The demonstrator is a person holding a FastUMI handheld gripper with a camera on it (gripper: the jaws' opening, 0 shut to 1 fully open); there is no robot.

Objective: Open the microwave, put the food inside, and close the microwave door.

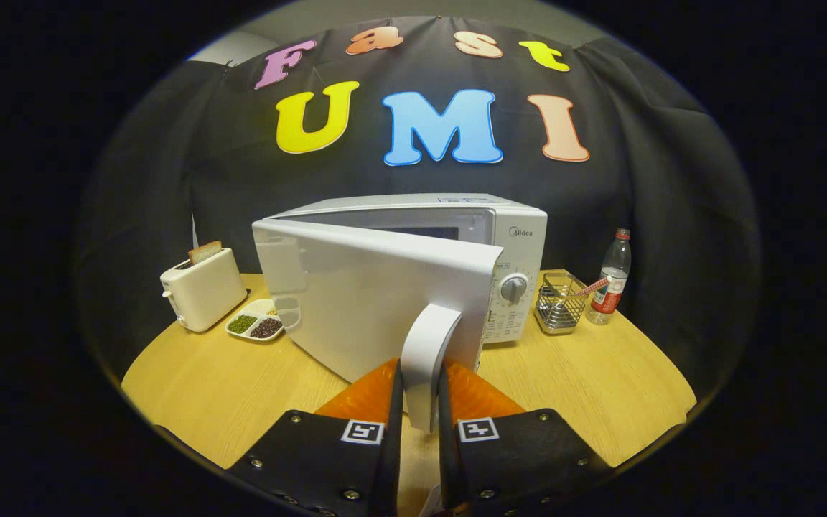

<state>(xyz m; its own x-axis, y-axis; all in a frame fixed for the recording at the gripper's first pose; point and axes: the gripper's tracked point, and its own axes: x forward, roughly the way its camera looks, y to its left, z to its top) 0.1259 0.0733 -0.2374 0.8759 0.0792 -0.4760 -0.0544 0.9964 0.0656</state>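
A white microwave [507, 237] stands on the round wooden table [600, 388]. Its door [356, 294] is swung partly open toward me, hinged on the left. My gripper [421, 391] is shut on the door's white handle [428, 345], which sits between both fingers. A white divided plate of food [255, 324] with green and dark beans lies on the table left of the door, beside the toaster. The microwave's inside is mostly hidden behind the door.
A cream toaster [202, 287] with a slice of bread stands at the left. A wire basket [559, 305] and a water bottle [611, 276] stand right of the microwave. Bare tabletop lies to the front right and front left.
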